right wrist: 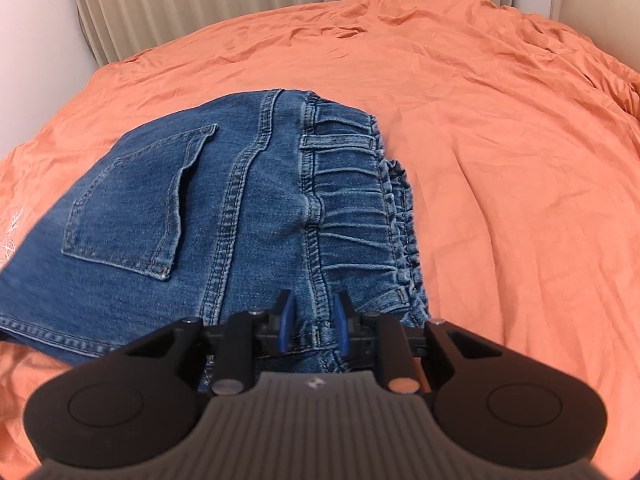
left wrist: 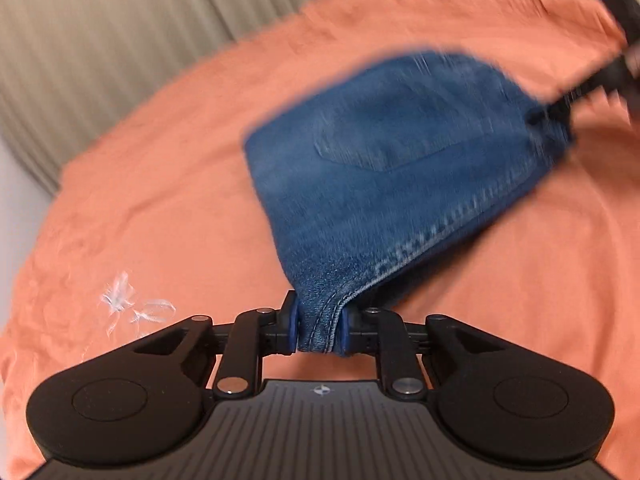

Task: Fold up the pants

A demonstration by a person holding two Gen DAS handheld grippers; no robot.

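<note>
left hand-held gripper (left wrist: 319, 330): blue pads clamped on stitched denim corner | right hand-held gripper (right wrist: 311, 322): clamped at gathered elastic waistband | pants (right wrist: 224, 208): blue denim, folded, on wrinkled orange bedsheet (right wrist: 500, 152)

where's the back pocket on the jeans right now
In the right wrist view the back pocket sits left of centre on the jeans, left of the elastic waistband and up-left of the right claw, over the orange bedsheet.
</note>
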